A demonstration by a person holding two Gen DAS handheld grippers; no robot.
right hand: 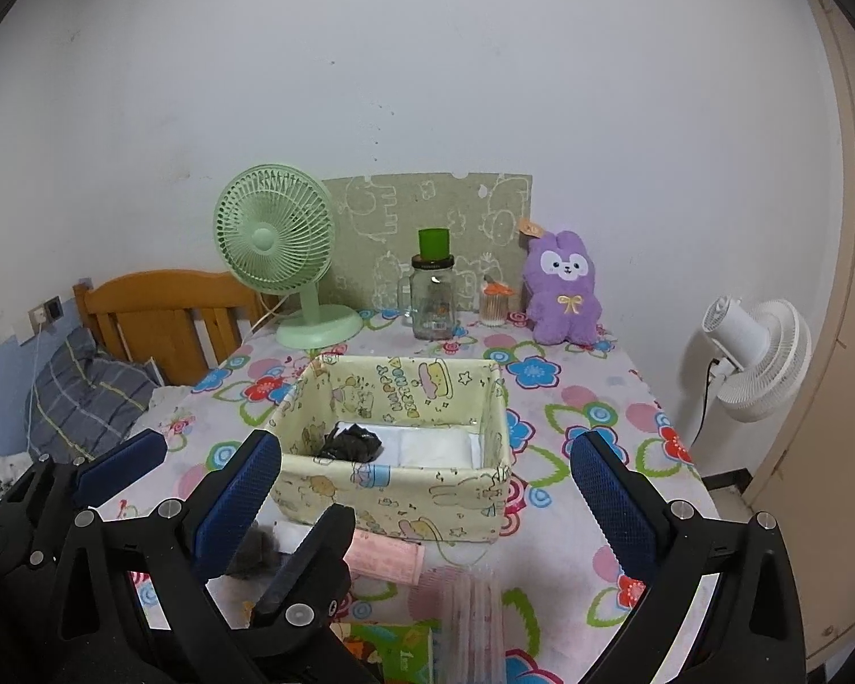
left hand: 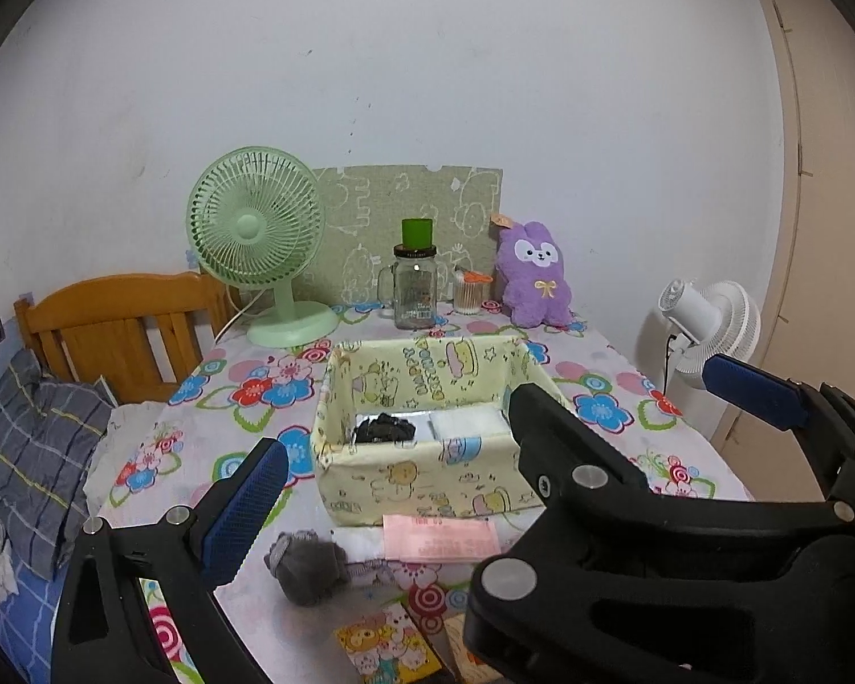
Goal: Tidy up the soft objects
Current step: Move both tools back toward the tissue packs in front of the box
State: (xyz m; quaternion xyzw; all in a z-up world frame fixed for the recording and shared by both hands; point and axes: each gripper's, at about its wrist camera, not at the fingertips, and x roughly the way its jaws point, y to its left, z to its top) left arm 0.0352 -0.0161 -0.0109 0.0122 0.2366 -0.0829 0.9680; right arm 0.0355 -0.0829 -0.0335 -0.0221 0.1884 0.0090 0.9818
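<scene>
A yellow cartoon-print fabric basket (left hand: pixel 427 484) (right hand: pixel 393 504) stands mid-table. It holds a black crumpled soft item (left hand: pixel 383 428) (right hand: pixel 350 442) and white folded cloth (left hand: pixel 470 420) (right hand: pixel 433 444). A grey fuzzy item (left hand: pixel 308 567) (right hand: pixel 259 550) lies in front of the basket, beside a pink packet (left hand: pixel 442 538) (right hand: pixel 385 558). A purple plush rabbit (left hand: pixel 533 273) (right hand: pixel 564 288) sits at the back. My left gripper (left hand: pixel 501 450) is open and empty above the table's front. My right gripper (right hand: pixel 427 496) is open and empty, in front of the basket. The right gripper's fingers (left hand: pixel 755 390) show in the left view.
A green desk fan (left hand: pixel 256 245) (right hand: pixel 279 251), a glass jar with green cap (left hand: pixel 416 285) (right hand: pixel 433 296) and a cotton-swab jar (left hand: pixel 470 290) (right hand: pixel 495 305) stand at the back. A white fan (right hand: pixel 758 359) stands right of the table, a bed with pillow (left hand: pixel 34 456) left. Colourful booklets (left hand: pixel 387 650) lie at the front.
</scene>
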